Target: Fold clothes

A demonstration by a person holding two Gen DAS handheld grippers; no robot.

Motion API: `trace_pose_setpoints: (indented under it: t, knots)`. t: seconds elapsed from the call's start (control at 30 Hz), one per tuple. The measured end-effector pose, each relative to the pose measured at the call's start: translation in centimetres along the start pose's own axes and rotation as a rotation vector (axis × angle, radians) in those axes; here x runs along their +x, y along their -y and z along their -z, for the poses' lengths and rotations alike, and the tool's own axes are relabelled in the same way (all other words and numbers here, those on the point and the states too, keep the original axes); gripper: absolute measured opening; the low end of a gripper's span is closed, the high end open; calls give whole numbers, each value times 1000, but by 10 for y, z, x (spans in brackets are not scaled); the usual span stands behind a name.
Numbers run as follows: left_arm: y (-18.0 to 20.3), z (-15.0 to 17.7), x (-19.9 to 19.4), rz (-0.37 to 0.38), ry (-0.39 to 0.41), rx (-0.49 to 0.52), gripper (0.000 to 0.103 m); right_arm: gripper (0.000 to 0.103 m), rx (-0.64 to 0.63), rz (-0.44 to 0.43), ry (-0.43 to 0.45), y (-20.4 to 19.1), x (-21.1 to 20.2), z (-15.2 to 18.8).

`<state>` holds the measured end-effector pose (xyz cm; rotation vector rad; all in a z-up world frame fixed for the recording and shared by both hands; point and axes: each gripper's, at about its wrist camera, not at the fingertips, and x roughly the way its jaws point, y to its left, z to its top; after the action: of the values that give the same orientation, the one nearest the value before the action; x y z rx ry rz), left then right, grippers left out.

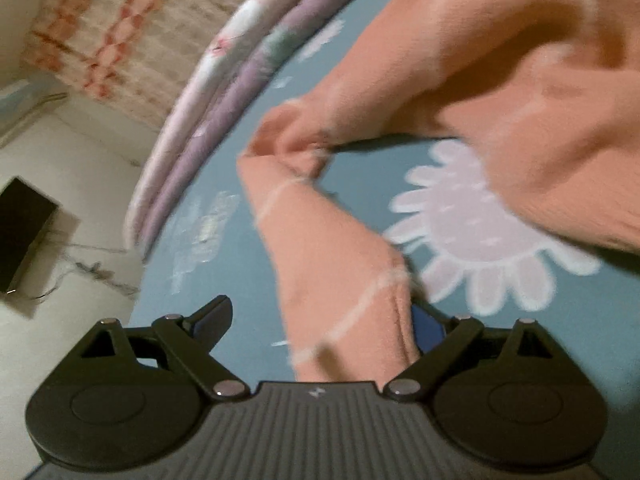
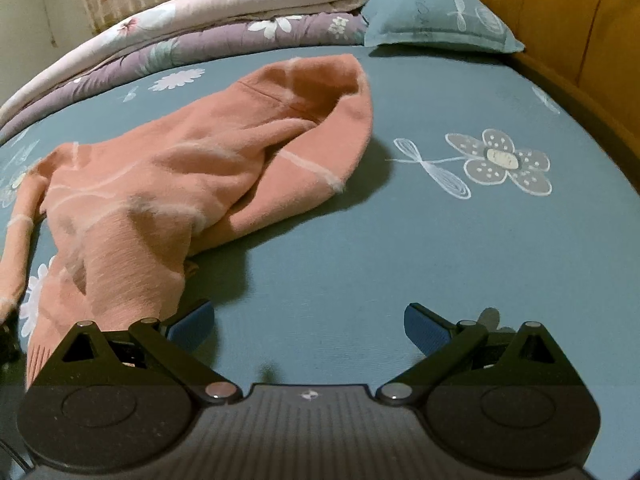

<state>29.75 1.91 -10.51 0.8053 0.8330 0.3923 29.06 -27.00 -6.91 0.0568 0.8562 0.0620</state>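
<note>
The jaws of the left gripper [image 1: 320,322] and the right gripper [image 2: 310,326] stand wide open, the left around a sleeve of the peach fleece garment [image 2: 168,168] on the blue flowered bedsheet [image 2: 400,240].

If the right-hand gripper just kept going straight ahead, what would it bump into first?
Probably only the blue bedsheet: the right gripper, jaws open, points at bare sheet. The pink sweater lies off to the left, though depth is unclear.

Sweater [image 2: 192,168] on bed [image 2: 400,248]; quilts [image 2: 224,28], pillow [image 2: 436,16] behind.

Peach sweater [image 2: 192,168] with pale stripes lies rumpled on bed.
</note>
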Motion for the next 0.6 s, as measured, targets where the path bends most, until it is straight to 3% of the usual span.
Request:
trace_pose_setpoints:
  t: [0.1, 0.3, 0.43, 0.47, 0.5, 0.6]
  knots:
    - [-9, 10, 7, -82, -33, 9, 93, 103, -31, 13, 17, -2, -7, 3]
    - [5, 4, 15, -103, 5, 79, 93, 103, -18, 9, -5, -5, -4, 6]
    - [-11, 11, 22, -156, -31, -1, 93, 103, -35, 5, 13, -12, -10, 6]
    - [-13, 12, 25, -120, -40, -8, 93, 103, -44, 11, 11, -14, -9, 7]
    - [-12, 13, 26, -84, -36, 5, 93, 103, -53, 17, 9, -15, -9, 7]
    - [-17, 12, 28, -139, -6, 29, 93, 103, -41, 34, -15, -17, -2, 5]
